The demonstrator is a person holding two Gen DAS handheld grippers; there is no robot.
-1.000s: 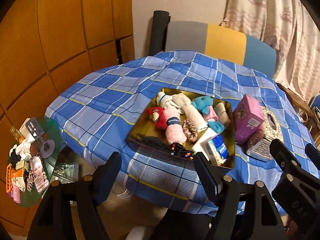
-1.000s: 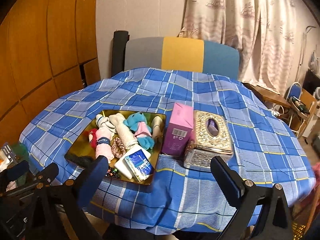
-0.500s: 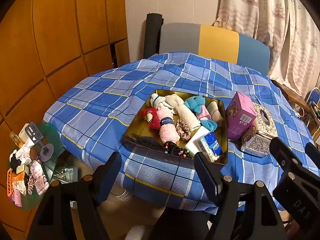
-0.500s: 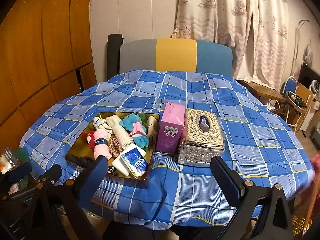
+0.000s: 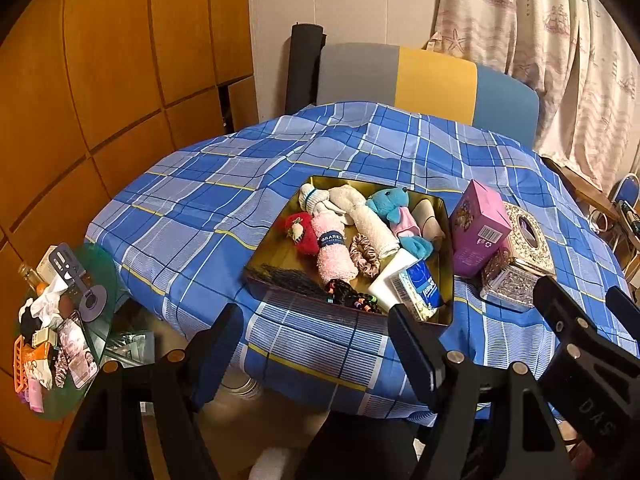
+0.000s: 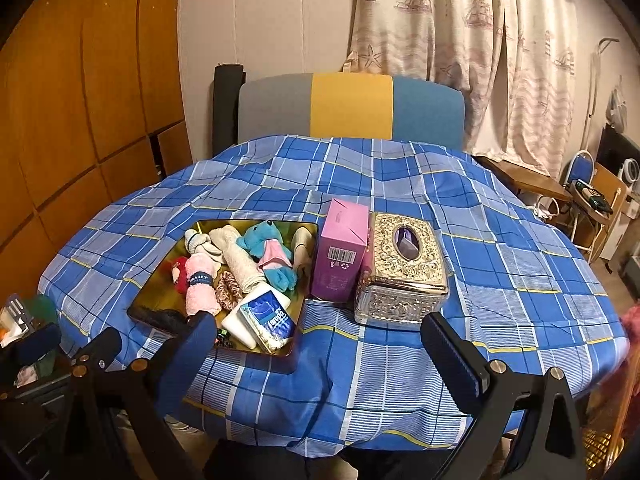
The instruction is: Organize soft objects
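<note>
The desk (image 6: 500, 264) is draped in blue plaid cloth. Behind it a grey, yellow and blue chair (image 6: 352, 106) is set against a wood-panelled wall (image 6: 92, 80) and ship-printed curtains (image 6: 460, 28).

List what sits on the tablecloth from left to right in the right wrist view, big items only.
Gold tray of soft things → pink box, standing upright → ornate silver tissue box. The pink box and the tissue box stand close side by side; whether they touch cannot be told.

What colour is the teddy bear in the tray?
The teddy bear is bright blue, wearing something pink; the right wrist view shows it best.
</note>
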